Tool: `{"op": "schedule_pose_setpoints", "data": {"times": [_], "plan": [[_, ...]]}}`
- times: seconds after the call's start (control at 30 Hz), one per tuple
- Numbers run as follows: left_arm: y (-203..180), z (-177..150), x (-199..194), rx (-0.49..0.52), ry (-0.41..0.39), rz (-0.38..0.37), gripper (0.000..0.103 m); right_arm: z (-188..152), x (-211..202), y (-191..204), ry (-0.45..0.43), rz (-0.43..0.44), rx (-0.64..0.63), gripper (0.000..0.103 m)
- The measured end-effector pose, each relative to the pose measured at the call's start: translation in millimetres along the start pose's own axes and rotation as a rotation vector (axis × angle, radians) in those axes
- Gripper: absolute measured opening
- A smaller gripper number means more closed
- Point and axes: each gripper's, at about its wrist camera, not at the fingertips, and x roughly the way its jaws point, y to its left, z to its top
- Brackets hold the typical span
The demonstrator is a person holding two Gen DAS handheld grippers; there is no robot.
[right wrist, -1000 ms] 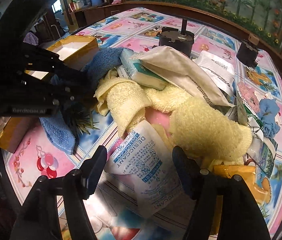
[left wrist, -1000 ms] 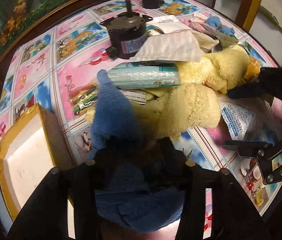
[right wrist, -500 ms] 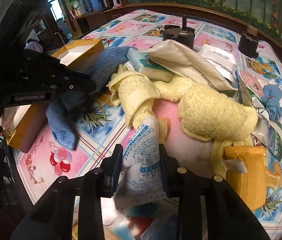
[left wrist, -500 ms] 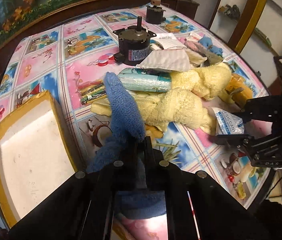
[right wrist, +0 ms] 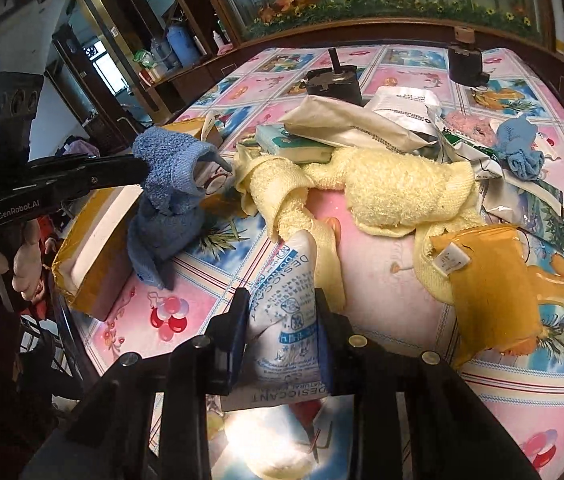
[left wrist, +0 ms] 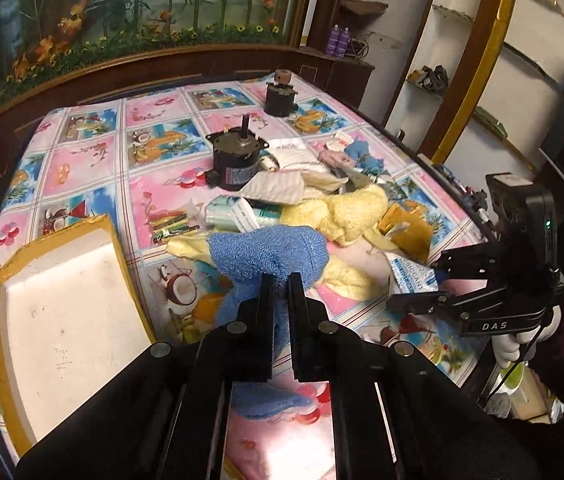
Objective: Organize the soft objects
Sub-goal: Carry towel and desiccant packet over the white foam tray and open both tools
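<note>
My left gripper (left wrist: 280, 280) is shut on a blue towel (left wrist: 270, 254) and holds it lifted above the table; the towel hangs down beside the box in the right wrist view (right wrist: 170, 184). My right gripper (right wrist: 282, 300) is shut on a white desiccant bag (right wrist: 286, 312) and holds it at the table's near edge; the bag also shows in the left wrist view (left wrist: 412, 278). A yellow towel (right wrist: 382, 188) lies twisted across the middle of the table. A small blue cloth (right wrist: 520, 148) lies at the far right.
An open yellow box with a white inside (left wrist: 62, 320) stands at the left. Two black motors (left wrist: 236, 160) (left wrist: 280, 96) stand further back. Paper packets (right wrist: 346, 120), a tissue pack (right wrist: 294, 146) and an orange pouch (right wrist: 494, 276) lie around the yellow towel. The flowered tablecloth (left wrist: 94, 152) covers the table.
My left gripper has risen and pulled back with the blue towel, lifting it off the pile. My right gripper closed on the desiccant bag and drew it toward the table's near edge.
</note>
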Motion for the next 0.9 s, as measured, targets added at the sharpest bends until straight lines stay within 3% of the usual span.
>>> {"op": "schedule_pose_setpoints", "data": {"times": [0.1, 0.2, 0.3, 0.37, 0.43, 0.47, 0.57, 0.73, 0.8, 0.83, 0.9], "plan": [[-3.4, 4.4, -26.3, -0.036, -0.092, -0.06, 0.005, 1.4, -9.2, 3.5, -0.024, 0.012, -0.002, 0.029], [-8.1, 6.4, -50.0, -0.034, -0.161, -0.064, 0.005, 4.8, -13.2, 9.2, -0.033, 0.024, -0.01, 0.029], [-9.4, 8.0, -41.0, -0.018, -0.125, -0.029, 0.005, 7.1, -9.9, 9.6, -0.029, 0.023, -0.005, 0.029], [-9.3, 5.7, -20.9, 0.009, -0.075, -0.021, 0.016, 6.7, -6.5, 8.7, -0.022, 0.03, 0.01, 0.029], [-13.5, 1.7, 3.7, 0.062, -0.019, 0.017, 0.05, 3.1, -6.0, 9.6, -0.018, 0.038, 0.02, 0.029], [-17.7, -1.2, 16.0, 0.105, 0.003, 0.049, 0.053, 1.0, -6.8, 10.4, -0.017, 0.038, 0.022, 0.029], [-27.9, -8.8, 48.8, 0.216, 0.074, 0.14, 0.053, -3.5, -10.3, 9.9, -0.014, 0.033, 0.023, 0.029], [-41.7, -16.9, 97.0, 0.312, 0.19, 0.219, 0.053, -5.1, -10.2, 2.7, -0.01, 0.018, 0.04, 0.029], [-43.9, -18.0, 110.2, 0.305, 0.24, 0.271, 0.052, -5.3, -9.9, 1.1, -0.013, 0.023, 0.05, 0.029], [-42.3, -17.5, 112.5, 0.282, 0.253, 0.273, 0.044, -5.6, -10.2, 1.1, -0.015, 0.025, 0.052, 0.029], [-36.5, -14.7, 104.5, 0.218, 0.233, 0.23, 0.039, -5.9, -11.2, 2.2, -0.019, 0.029, 0.051, 0.029]]}}
